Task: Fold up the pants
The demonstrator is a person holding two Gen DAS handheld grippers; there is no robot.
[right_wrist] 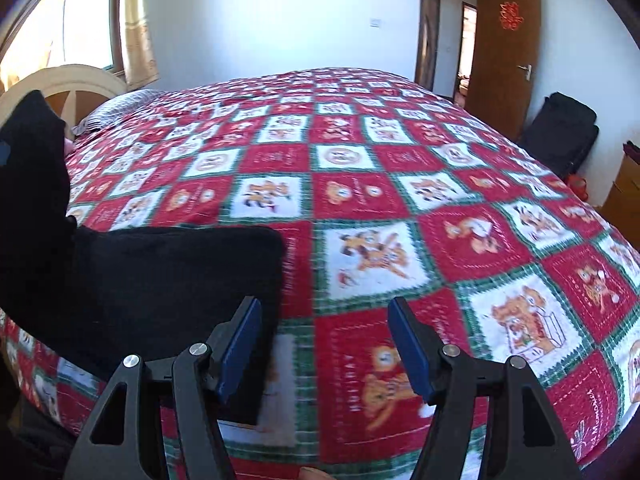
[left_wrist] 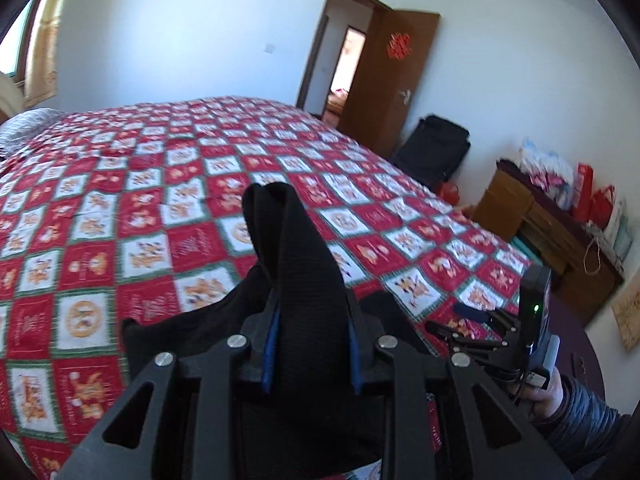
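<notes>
The black pants [left_wrist: 296, 248] stick up in a folded bunch between the fingers of my left gripper [left_wrist: 312, 300], which is shut on them. More of the dark cloth trails down to the left onto the red checked bedspread [left_wrist: 120, 200]. In the right wrist view the pants [right_wrist: 160, 280] lie flat at the bed's near left, with one part lifted at the far left edge. My right gripper [right_wrist: 324, 308] hovers open over the bedspread [right_wrist: 440, 184], its left pad just past the pants' corner. It also shows at the right of the left wrist view [left_wrist: 446, 318], held by a hand [left_wrist: 548, 396].
A brown door [right_wrist: 504, 48] stands open at the back right, with a black suitcase [right_wrist: 560, 136] beside it. A wooden cabinet [left_wrist: 552, 240] loaded with red bags stands along the right wall. A headboard [right_wrist: 68, 80] and pillow [right_wrist: 116, 108] are at the back left.
</notes>
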